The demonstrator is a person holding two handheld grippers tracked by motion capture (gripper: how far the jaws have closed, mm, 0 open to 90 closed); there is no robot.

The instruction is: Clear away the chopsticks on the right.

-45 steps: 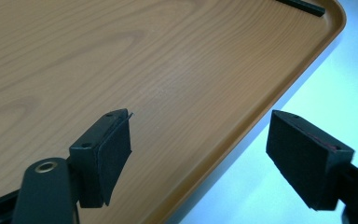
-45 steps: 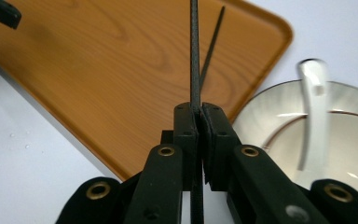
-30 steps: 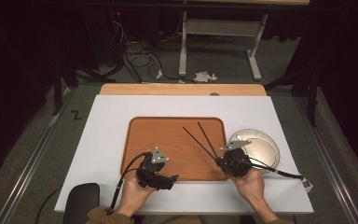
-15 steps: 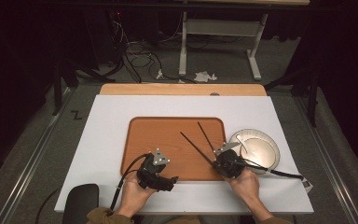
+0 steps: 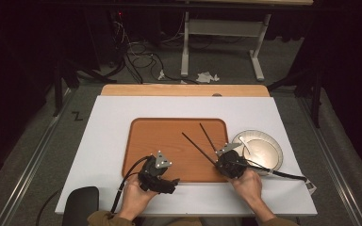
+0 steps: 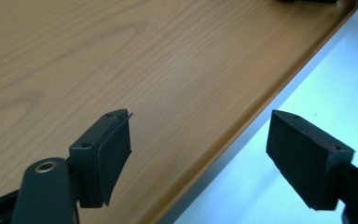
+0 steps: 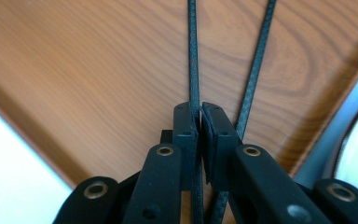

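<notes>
A brown wooden tray (image 5: 169, 141) lies in the middle of the white table. Two thin black chopsticks (image 5: 195, 146) fan out over its right half from my right gripper (image 5: 219, 160) at the tray's front right corner. In the right gripper view that gripper (image 7: 200, 116) is shut on one chopstick (image 7: 193, 46); the second chopstick (image 7: 261, 56) runs under the right jaw and crosses the first below it. My left gripper (image 5: 169, 181) is at the tray's front edge. In its own view it (image 6: 200, 154) stands open and holds nothing, over the tray's rim (image 6: 242, 130).
A white round plate (image 5: 264, 150) sits just right of the tray, close to my right hand. A bare wooden strip (image 5: 184, 90) runs along the table's far edge. A black pad (image 5: 80, 202) lies at the front left corner.
My right gripper has shifted slightly left with the chopsticks, and the left stick's tip swung a little toward me. The left gripper has stayed put.
</notes>
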